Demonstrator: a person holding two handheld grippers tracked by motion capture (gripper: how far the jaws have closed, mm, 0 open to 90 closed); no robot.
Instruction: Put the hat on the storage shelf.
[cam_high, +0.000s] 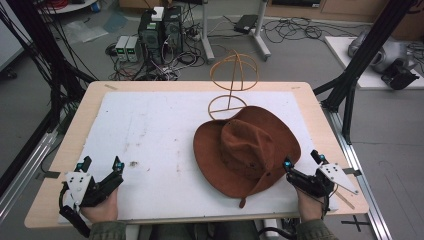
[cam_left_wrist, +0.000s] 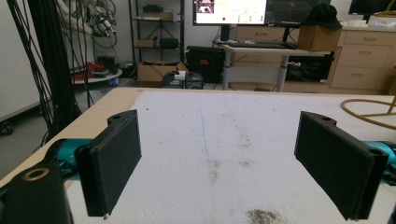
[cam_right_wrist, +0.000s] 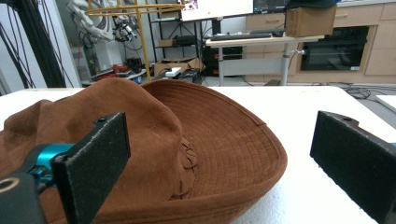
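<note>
Right gripper view puts the floppy brown suede wide-brimmed hat (cam_right_wrist: 154, 154) just ahead of my right gripper (cam_right_wrist: 224, 163), jaws spread wide, its brim between them, unpinched. I judge a one-sided nip could fold the brim and drag it. My left gripper (cam_high: 101, 169) gapes over bare white mat (cam_high: 150, 130), well apart; the wooden hoop hat stand (cam_high: 232, 82) waits beyond.

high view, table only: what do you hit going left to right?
left gripper → stain on the white mat → brown hat → right gripper. Wire hat stand left out: it sits behind the hat and overlaps its span.
</note>
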